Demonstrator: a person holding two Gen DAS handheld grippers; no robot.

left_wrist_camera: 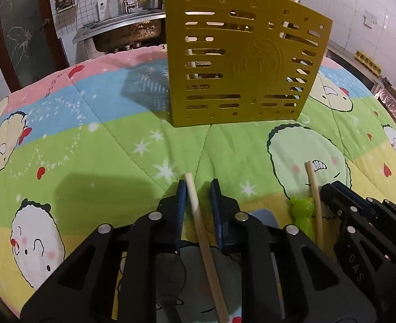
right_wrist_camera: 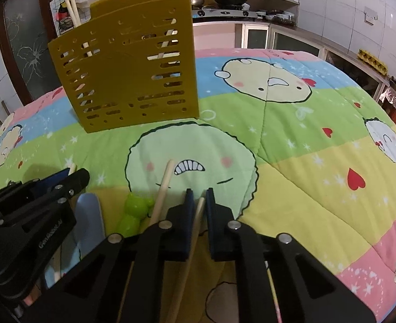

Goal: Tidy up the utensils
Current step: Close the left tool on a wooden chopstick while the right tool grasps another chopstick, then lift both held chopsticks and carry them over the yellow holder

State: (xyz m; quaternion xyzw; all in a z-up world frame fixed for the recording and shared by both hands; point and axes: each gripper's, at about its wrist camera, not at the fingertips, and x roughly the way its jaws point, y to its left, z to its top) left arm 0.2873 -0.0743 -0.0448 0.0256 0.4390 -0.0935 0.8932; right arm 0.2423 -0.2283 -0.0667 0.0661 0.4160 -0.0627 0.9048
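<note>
Home kitchen: steel sink (left_wrist_camera: 128,28) with tap, gas stove (right_wrist_camera: 225,13) carrying wok and pot, tiled walls, counter cabinets.

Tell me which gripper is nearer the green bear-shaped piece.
Right. The right gripper sits just right of the green bear, one loose chopstick between them; the left gripper is farther left.

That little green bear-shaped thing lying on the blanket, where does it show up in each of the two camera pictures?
Left wrist view: the green bear lies low and right of centre, just left of a loose chopstick.
Right wrist view: the green bear lies low and left of centre, again left of that chopstick.
Shared landmark: the yellow slotted holder stands upright on the blanket behind it.
</note>
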